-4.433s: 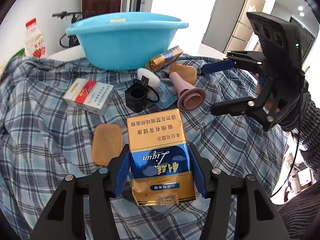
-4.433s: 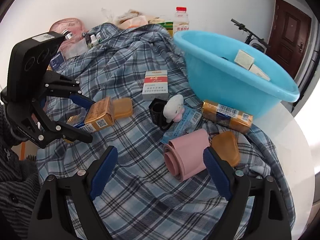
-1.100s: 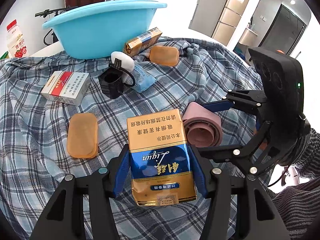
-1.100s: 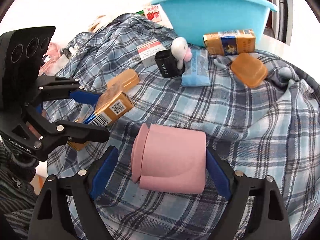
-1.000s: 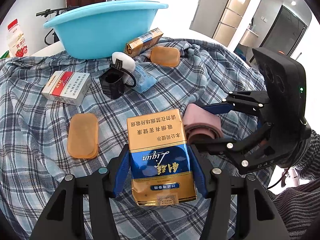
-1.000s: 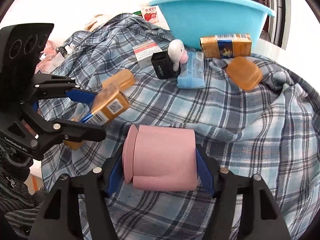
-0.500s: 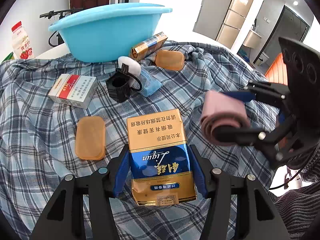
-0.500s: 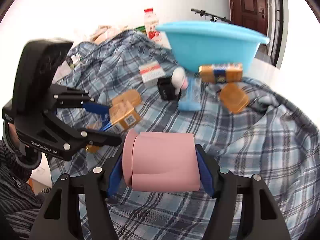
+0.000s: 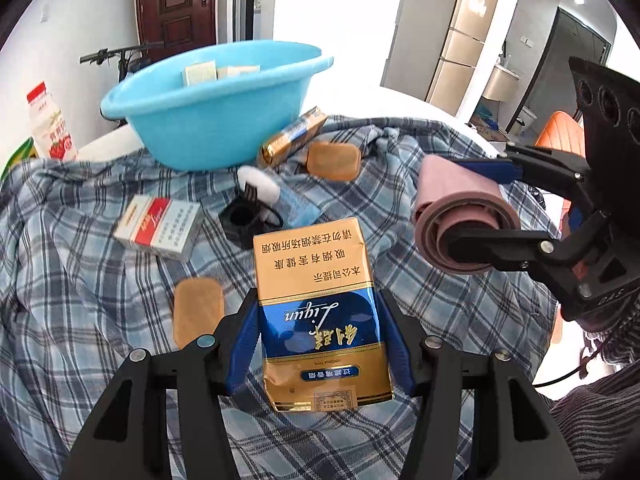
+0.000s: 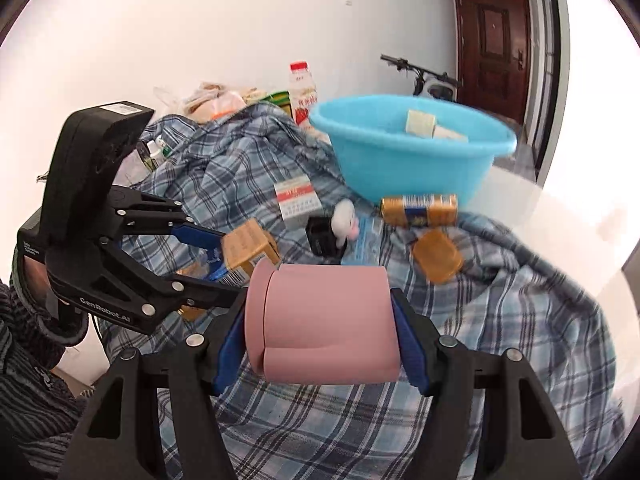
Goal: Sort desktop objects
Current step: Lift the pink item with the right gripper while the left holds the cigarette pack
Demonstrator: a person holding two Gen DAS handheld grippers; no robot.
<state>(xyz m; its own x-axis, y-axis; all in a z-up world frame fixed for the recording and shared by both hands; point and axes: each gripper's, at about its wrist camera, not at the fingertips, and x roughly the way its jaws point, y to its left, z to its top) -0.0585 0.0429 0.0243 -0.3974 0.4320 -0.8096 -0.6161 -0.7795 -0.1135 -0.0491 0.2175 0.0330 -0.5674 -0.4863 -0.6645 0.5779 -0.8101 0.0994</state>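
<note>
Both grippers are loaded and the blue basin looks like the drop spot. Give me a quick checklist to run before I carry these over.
1. Left gripper pinching the gold-and-blue pack on both sides: ok.
2. Right gripper clamped on the pink roll, end to end: ok.
3. Both loads clear of the plaid cloth: ok.
4. Blue basin has room; only two small boxes inside: ok.
5. Roll's loose outer flap staying wound: cannot tell.
6. Space between the two grippers: close together, not ok.
</note>
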